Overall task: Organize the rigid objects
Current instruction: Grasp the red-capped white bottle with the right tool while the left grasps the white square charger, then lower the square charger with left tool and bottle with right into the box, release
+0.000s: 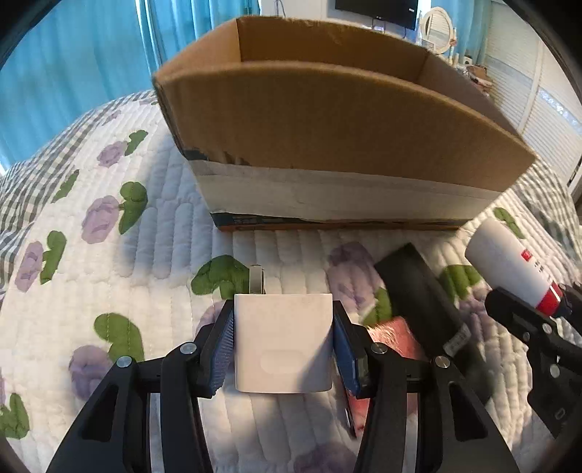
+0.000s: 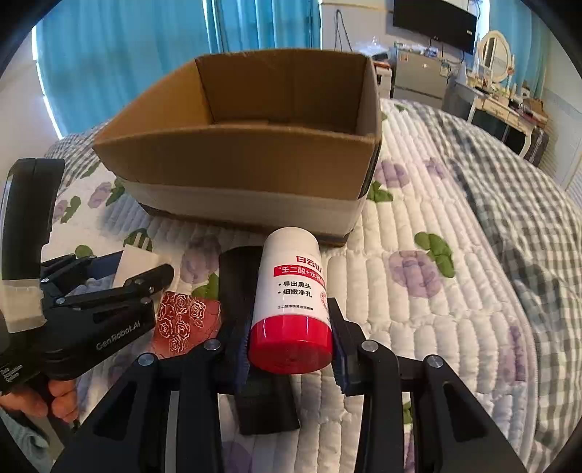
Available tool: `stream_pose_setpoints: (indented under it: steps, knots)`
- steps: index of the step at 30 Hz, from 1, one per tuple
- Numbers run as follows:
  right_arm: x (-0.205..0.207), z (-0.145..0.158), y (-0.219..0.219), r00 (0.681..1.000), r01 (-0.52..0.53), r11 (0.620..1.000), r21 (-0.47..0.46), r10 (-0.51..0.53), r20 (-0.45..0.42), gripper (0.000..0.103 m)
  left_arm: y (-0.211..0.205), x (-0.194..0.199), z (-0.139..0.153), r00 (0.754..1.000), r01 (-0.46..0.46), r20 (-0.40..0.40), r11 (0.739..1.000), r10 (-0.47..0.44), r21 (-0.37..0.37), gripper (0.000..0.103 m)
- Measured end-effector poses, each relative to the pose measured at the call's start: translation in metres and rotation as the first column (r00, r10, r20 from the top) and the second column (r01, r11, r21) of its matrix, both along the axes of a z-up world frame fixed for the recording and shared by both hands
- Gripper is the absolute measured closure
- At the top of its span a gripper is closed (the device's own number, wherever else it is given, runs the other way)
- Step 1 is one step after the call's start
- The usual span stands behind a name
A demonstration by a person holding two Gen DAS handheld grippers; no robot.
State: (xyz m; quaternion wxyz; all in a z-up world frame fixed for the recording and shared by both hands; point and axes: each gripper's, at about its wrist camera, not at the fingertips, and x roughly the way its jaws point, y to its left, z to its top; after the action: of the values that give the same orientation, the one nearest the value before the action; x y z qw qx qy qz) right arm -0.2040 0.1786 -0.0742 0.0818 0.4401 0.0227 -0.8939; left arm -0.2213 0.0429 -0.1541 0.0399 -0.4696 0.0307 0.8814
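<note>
My left gripper (image 1: 283,327) is shut on a white plug charger (image 1: 283,344), prongs pointing forward, held just above the quilt. My right gripper (image 2: 290,327) is shut on a white bottle with a red cap (image 2: 291,302), cap toward the camera; the bottle also shows in the left wrist view (image 1: 509,265). An open cardboard box (image 1: 327,120) stands on the bed ahead of both grippers; in the right wrist view the box (image 2: 247,160) looks empty. A black flat case (image 1: 429,302) and a red rose-patterned item (image 2: 182,324) lie on the quilt between the grippers.
The floral quilted bedspread (image 2: 436,291) covers the bed, with a grey checked blanket (image 2: 527,236) to the right. Blue curtains (image 2: 127,54), a wall TV (image 2: 433,22) and a dresser with mirror (image 2: 494,51) are behind.
</note>
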Motion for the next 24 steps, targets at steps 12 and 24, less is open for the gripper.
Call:
stream_pose_setpoints:
  steps: [12,24]
  knots:
    - [0.025,0.076,-0.002,0.993,-0.01,1.0,-0.001,0.01,-0.121,0.068,-0.005,0.039,0.082,0.992,0.079,-0.102,0.996,-0.075,0.035,0.053]
    - [-0.013,0.155,0.006,0.967,-0.033,0.999,0.007,0.033,-0.254,0.068,0.016,-0.03,0.149,0.979,0.111,-0.178,0.993,-0.103,0.039,0.053]
